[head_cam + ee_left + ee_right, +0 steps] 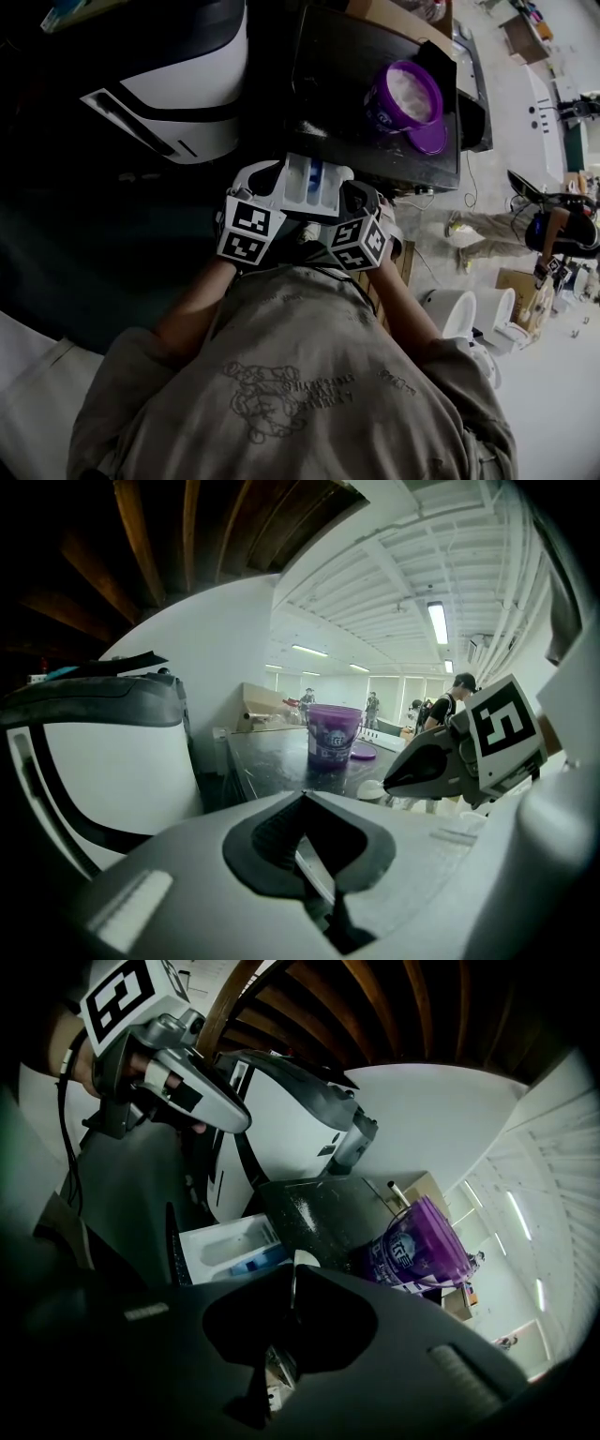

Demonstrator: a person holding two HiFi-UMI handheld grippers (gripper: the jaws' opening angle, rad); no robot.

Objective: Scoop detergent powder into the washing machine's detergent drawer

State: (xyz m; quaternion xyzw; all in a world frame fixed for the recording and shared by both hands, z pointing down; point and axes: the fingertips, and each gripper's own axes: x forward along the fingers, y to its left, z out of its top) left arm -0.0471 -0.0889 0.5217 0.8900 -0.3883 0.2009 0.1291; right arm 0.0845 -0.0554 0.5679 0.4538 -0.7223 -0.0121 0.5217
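Note:
The white detergent drawer (309, 183) stands pulled out from the washing machine (187, 84), with a blue insert inside; the right gripper view shows the drawer (230, 1244) just beyond the jaws. A purple tub of white powder (405, 94) stands open on the dark top, its lid (429, 139) beside it. My left gripper (267, 187) is at the drawer's left side, jaws shut and empty (305, 797). My right gripper (361, 202) hovers at the drawer's right, shut (293, 1262) on a thin white scoop (304, 1258) seen edge-on.
The dark worktop (337, 84) carries the tub (333, 735) near its right edge. White buckets (450, 314) and a cardboard box (511, 286) stand on the floor at the right. A person's legs (483, 234) are farther right.

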